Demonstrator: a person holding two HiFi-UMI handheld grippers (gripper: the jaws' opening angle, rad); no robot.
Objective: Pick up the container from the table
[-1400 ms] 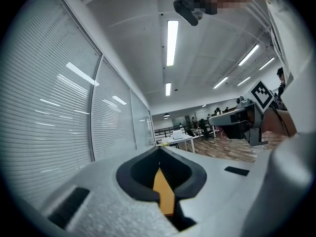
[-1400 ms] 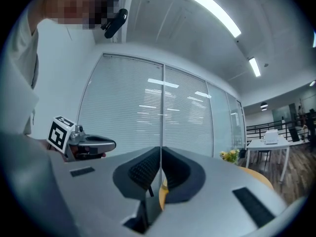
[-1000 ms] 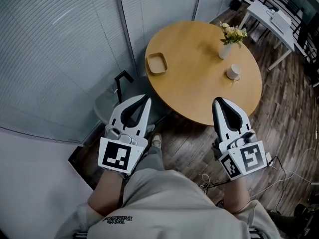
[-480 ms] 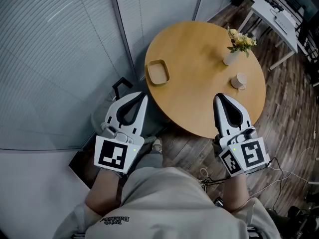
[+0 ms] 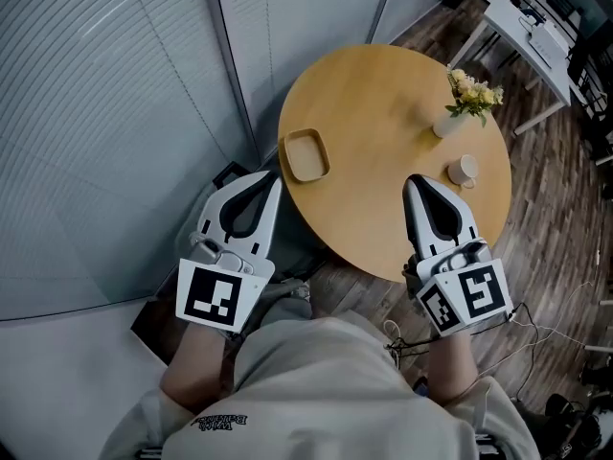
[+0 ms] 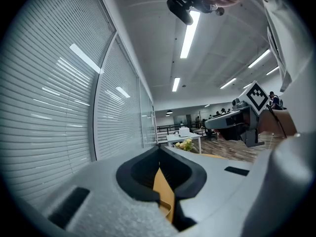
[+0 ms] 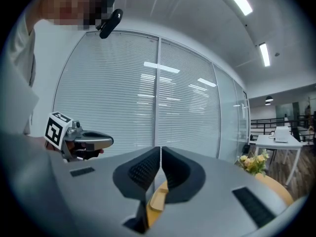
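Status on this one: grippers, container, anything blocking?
Left hand-held gripper and right hand-held gripper both shut, empty. Container untouched on the table, near its left edge. Flower vase and cup sit well clear.

**Round table, three things on it**

A round wooden table [image 5: 383,94] is seen ahead of the left gripper [image 5: 271,176] and the right gripper [image 5: 414,178]. A shallow tan container [image 5: 306,155] is set at the table's edge, just ahead of the left gripper and slightly to its right. A cup [image 5: 464,170] is placed near the right gripper, to its right. A flower vase [image 5: 448,124] is stood just beyond the cup.
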